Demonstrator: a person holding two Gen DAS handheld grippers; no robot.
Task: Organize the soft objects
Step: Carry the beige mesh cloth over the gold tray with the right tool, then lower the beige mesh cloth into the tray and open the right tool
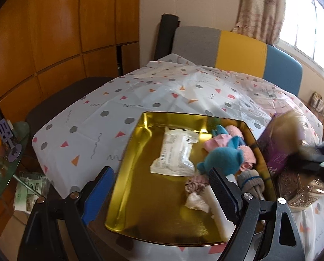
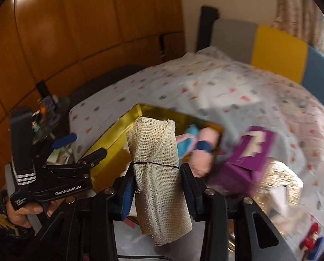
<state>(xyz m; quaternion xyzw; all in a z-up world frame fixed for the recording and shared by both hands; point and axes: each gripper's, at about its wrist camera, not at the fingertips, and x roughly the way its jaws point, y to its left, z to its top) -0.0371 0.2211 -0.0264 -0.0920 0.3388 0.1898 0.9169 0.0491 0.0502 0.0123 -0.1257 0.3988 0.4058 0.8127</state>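
Observation:
A gold tray (image 1: 127, 156) lies on the patterned tablecloth. It holds a white sealed packet (image 1: 175, 152), a teal plush toy (image 1: 222, 158), pink cloths (image 1: 244, 152), a grey sock (image 1: 251, 180) and white pieces. My left gripper (image 1: 159, 187) is open and empty above the tray's near edge; it also shows in the right wrist view (image 2: 81, 145). My right gripper (image 2: 156, 180) is shut on a cream gauze roll (image 2: 157, 174) tied with a black band, held upright above the tray's near side (image 2: 116, 139). It appears blurred at the right edge of the left wrist view (image 1: 314, 158).
A purple box (image 2: 248, 154) lies right of the tray on a glittery box (image 1: 298, 187). A small red toy (image 2: 311, 239) lies at the near right. A grey, yellow and blue headboard (image 1: 238, 47) stands behind. A glass side table with clutter (image 1: 3, 152) stands at left.

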